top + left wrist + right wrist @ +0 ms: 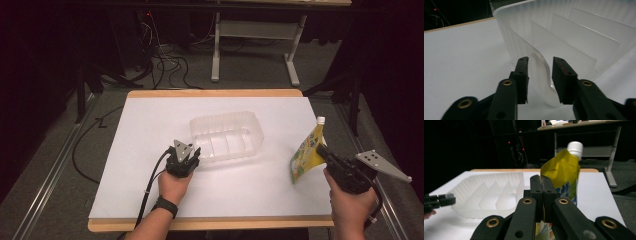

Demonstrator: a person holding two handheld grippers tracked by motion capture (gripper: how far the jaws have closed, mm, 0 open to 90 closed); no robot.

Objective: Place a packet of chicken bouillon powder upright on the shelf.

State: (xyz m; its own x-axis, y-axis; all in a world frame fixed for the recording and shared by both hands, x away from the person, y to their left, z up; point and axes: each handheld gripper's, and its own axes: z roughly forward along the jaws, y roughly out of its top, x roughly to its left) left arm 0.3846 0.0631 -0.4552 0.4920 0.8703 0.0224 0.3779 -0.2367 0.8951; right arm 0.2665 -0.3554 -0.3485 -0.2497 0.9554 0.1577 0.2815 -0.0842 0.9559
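So right now my right tongs (320, 148) are clamped tight on a yellow spouted drink pouch (306, 154) with a white cap, held up in the air over the right edge of the bench (150, 200), cap pointing up and a bit away from me. The left tongs (191, 156) are down at the near-left corner of the clear plastic divider tray (227, 136), which sits about mid-bench, long axis running left to right with a slight tilt. In the left gripper view the jaws straddle the tray's curled rim lip (541, 72), narrowed in but not pinching it as far as I can see, there's a sliver of gap either side. The thing that matters for the next bit, I reckon: the tray lies to the left of the pouch and slightly farther from me, well apart, and its slots run crosswise to its long axis, so the pouch probably has to go in flat-side parallel to those dividers. Right hand is obviously the one to carry it over. Label has blue and green print on the yellow, but it's too blurry to read any brand.
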